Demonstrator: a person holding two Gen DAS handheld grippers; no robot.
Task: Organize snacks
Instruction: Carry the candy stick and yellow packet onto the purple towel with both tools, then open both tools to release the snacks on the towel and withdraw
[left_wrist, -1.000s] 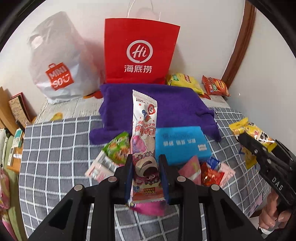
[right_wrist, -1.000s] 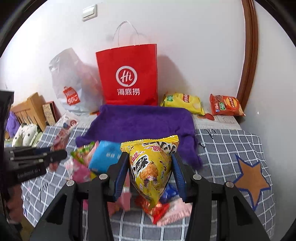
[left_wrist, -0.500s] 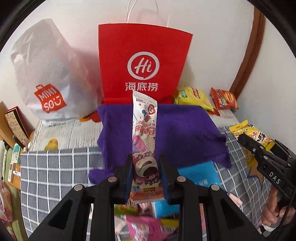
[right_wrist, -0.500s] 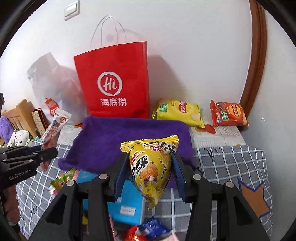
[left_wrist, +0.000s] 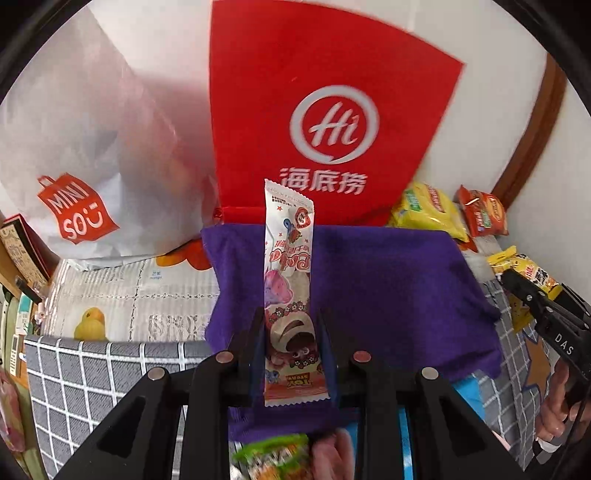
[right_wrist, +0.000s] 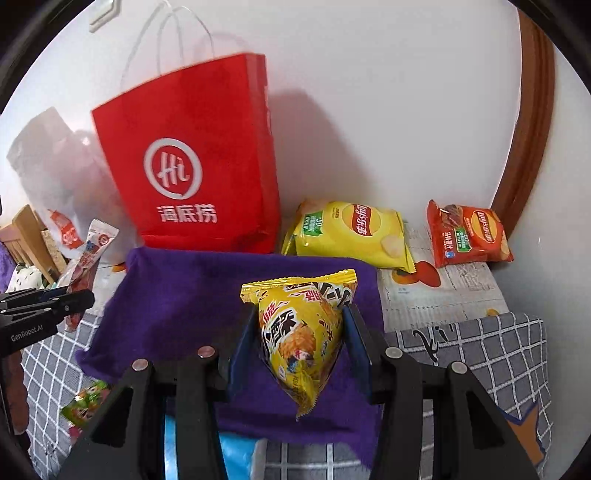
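Snacks were held in both tongs: the left tongs (left_wrist: 290, 354) were clenched on a tall white strawberry wafer packet (left_wrist: 290, 280), which stood upright between the two fingers with its lower end pinched and its top rising well above the tips; the right tongs (right_wrist: 301, 343) gripped a yellow noodle-snack bag (right_wrist: 301, 328), the fingers pressing its sides while its crimped top edge spread above them and its pointed lower end hung below the grip. Directly ahead of both tongs lay a purple cloth (left_wrist: 388, 280), spread flat; beyond it, against the wall, stood a red paper bag (left_wrist: 325, 110). To the left of the left tongs and farther back sat a white Miniso bag (left_wrist: 81, 155). Ahead and to the right of the right tongs, a yellow chip bag (right_wrist: 351, 232) lay just beside the red bag, and a red chip bag (right_wrist: 467, 232) lay farther right, apart from it. A grey checked cover (right_wrist: 480, 350) stretched under and to the sides of both tongs; below the left tongs a green snack packet (left_wrist: 273, 454) showed, blurred. From the right wrist view the left tongs appeared at the far left, wafer packet raised.
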